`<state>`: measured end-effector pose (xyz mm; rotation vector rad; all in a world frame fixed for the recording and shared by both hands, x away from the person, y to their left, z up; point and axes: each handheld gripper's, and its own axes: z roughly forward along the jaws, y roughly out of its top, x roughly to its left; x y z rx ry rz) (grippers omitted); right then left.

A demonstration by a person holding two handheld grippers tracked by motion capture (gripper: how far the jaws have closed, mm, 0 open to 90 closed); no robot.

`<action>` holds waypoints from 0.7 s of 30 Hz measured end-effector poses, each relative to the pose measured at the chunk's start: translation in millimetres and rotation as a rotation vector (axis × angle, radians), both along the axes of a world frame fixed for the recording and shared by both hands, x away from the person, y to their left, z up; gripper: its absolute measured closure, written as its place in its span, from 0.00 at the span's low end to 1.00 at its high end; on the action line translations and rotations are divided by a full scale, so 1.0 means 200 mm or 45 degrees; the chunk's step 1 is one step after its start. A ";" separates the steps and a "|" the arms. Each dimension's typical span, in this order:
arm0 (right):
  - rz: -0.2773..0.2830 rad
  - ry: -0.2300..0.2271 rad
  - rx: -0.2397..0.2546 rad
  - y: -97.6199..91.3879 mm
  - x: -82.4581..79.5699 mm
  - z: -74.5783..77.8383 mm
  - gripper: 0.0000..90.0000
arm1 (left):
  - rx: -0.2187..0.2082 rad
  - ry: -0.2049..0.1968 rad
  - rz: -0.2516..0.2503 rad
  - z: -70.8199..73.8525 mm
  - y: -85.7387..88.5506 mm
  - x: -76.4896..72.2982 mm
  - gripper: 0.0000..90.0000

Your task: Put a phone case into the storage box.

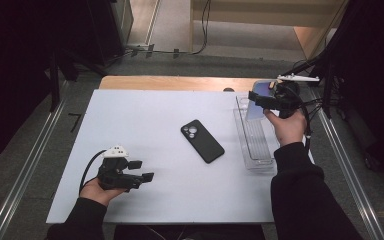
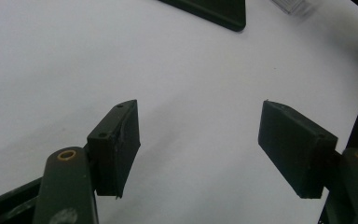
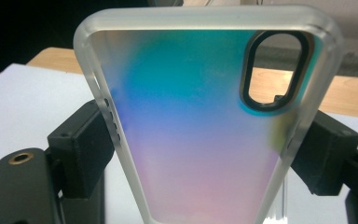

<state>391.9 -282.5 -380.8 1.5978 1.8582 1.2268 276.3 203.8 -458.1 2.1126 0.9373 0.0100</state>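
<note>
A: Gripping a phone case (image 3: 200,140), is that what the right tool (image 1: 258,100) is doing?

B: Yes. In the right gripper view its two jaws press on the case's frosted side rims, one on each side. The case stands upright between them, its back shading from teal down through blue to pink, with a dark-rimmed camera cut-out near the top right.

A: Where is that in the scene?

B: At the far right of the table (image 1: 145,120), raised above a clear tray (image 1: 255,142). The tray is long and narrow and runs from far to near along the right edge. The right hand (image 1: 287,125) holds the tool over the tray's far part.

A: And the left tool (image 1: 139,171)?

B: Released. In the left gripper view its jaws stand wide apart with bare white table between them and nothing held. It sits at the near left, in the left hand (image 1: 97,190), just above the surface or resting on it; I cannot tell which.

A: Anything else on the table?

B: A black phone (image 1: 202,141) lies camera side up near the middle, angled, well apart from both tools and left of the tray.
</note>
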 end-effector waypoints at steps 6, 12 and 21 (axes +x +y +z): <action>-0.029 0.009 -0.033 0.00 0.08 -0.02 0.16 | 0.001 -0.001 0.002 0.00 0.01 0.00 0.33; -0.054 0.040 -0.042 0.00 0.19 -0.05 0.16 | 0.001 0.002 -0.001 0.00 0.01 0.00 0.33; -0.099 0.088 -0.046 0.01 0.34 -0.18 0.16 | -0.001 0.003 -0.003 0.00 0.00 0.01 0.33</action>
